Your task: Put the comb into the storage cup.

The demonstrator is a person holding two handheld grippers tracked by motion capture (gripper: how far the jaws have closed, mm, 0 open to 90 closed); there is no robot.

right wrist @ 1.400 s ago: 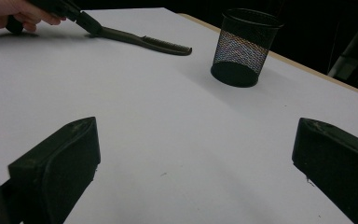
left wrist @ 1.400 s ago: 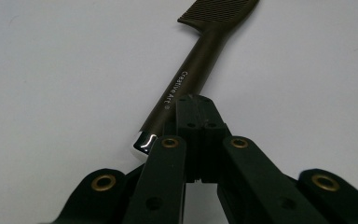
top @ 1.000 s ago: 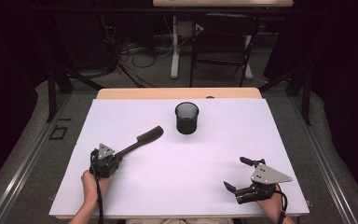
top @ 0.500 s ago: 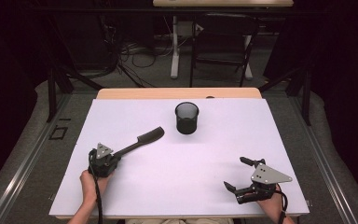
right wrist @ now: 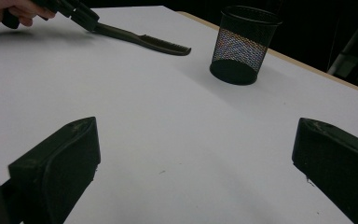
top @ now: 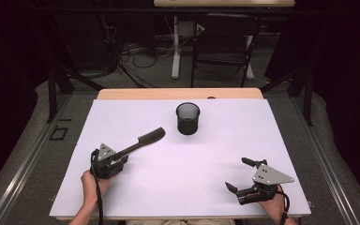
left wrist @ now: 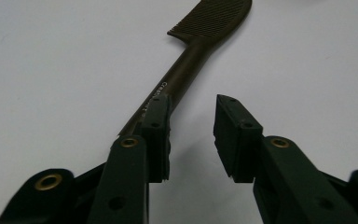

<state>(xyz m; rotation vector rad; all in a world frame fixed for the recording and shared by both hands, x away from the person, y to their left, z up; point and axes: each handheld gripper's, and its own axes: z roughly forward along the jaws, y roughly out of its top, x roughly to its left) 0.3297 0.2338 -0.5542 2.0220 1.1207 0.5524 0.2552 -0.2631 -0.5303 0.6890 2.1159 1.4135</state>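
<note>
A dark comb (top: 143, 142) lies flat on the white table (top: 192, 187), left of centre, with its toothed end pointing toward a black mesh cup (top: 188, 118). My left gripper (top: 120, 158) is down at the comb's handle end. In the left gripper view the comb (left wrist: 186, 60) runs behind the left finger (left wrist: 157, 135), and the left gripper (left wrist: 192, 105) is open with bare table in the gap. My right gripper (top: 236, 174) rests near the front right, wide open and empty. In its own view the right gripper (right wrist: 196, 135) faces the comb (right wrist: 140, 39) and the cup (right wrist: 242, 44).
The mesh cup stands upright and alone near the table's far middle. A wooden strip (top: 178, 93) edges the far side. Beyond it are chair and desk legs (top: 176, 51) and cables on the floor. A hand (top: 93, 185) holds each gripper at the front edge.
</note>
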